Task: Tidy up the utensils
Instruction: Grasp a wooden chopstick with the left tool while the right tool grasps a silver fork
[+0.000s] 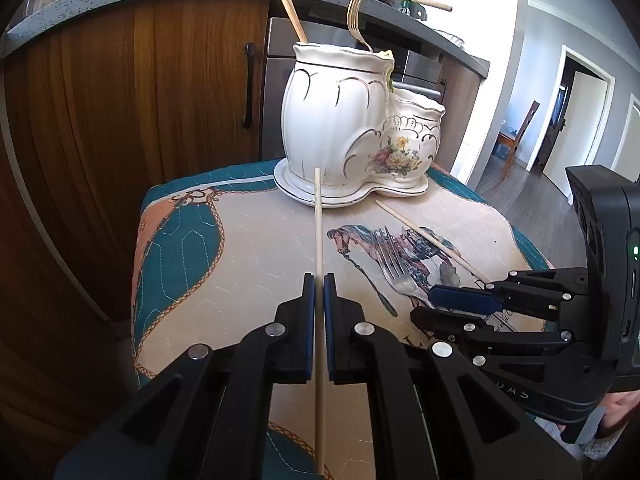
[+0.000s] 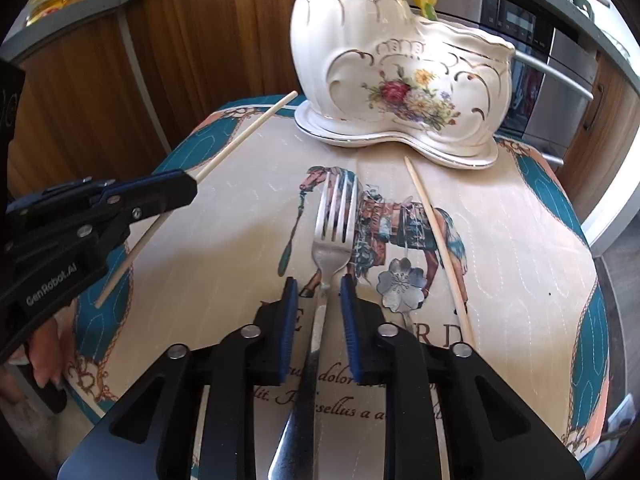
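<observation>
Left gripper (image 1: 319, 280) clenched on a chopstick (image 1: 317, 220); right gripper (image 2: 319, 286) spread around a fork (image 2: 334, 216) on the surface (image 2: 240, 220).

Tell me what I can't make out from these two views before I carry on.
- Inside of the white floral ceramic holder: hidden by its own walls, both views.
- Handle end of the silver metal fork: cut off by the bottom edge, right wrist view.
- Lying wooden chopstick's near end: hidden behind the right hand-held gripper.
</observation>
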`<state>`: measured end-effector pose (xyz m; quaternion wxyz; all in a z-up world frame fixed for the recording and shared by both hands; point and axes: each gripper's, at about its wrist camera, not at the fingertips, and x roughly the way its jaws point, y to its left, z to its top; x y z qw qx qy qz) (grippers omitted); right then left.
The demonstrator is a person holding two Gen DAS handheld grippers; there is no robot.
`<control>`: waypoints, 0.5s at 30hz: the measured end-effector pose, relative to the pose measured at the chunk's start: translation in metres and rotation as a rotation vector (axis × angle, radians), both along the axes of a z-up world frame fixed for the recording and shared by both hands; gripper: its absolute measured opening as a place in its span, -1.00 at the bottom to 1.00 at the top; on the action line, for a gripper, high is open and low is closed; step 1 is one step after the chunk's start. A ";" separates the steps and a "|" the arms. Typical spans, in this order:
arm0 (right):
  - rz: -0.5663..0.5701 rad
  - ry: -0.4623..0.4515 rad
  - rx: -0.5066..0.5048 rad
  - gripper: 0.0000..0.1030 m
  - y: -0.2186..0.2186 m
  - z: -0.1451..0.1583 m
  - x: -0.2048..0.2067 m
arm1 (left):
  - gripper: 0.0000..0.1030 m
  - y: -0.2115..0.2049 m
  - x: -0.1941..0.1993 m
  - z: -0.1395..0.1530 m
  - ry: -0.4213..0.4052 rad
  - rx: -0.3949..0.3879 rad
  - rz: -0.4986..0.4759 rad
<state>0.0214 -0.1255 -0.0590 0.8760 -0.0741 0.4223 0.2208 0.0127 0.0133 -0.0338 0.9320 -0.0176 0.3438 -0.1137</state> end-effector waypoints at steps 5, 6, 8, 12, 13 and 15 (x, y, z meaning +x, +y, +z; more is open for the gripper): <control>-0.002 -0.014 0.032 -0.86 -0.004 -0.001 -0.005 | -0.91 0.001 0.000 0.002 -0.008 -0.002 0.000; -0.004 -0.012 0.044 -0.87 -0.006 0.000 -0.005 | -0.91 0.001 0.000 0.002 -0.009 -0.002 0.001; -0.005 -0.017 0.063 -0.88 -0.009 0.001 -0.006 | -0.91 0.001 -0.001 0.003 -0.014 -0.004 0.000; 0.006 -0.072 0.104 -0.88 -0.018 0.013 -0.013 | -0.91 0.002 -0.004 0.006 -0.037 -0.008 -0.001; 0.007 -0.085 0.107 -0.88 -0.019 0.015 -0.016 | -0.91 0.002 -0.005 0.007 -0.045 -0.008 0.001; 0.020 -0.132 0.148 -0.88 -0.025 0.024 -0.022 | -0.91 0.003 -0.006 0.009 -0.052 -0.016 -0.002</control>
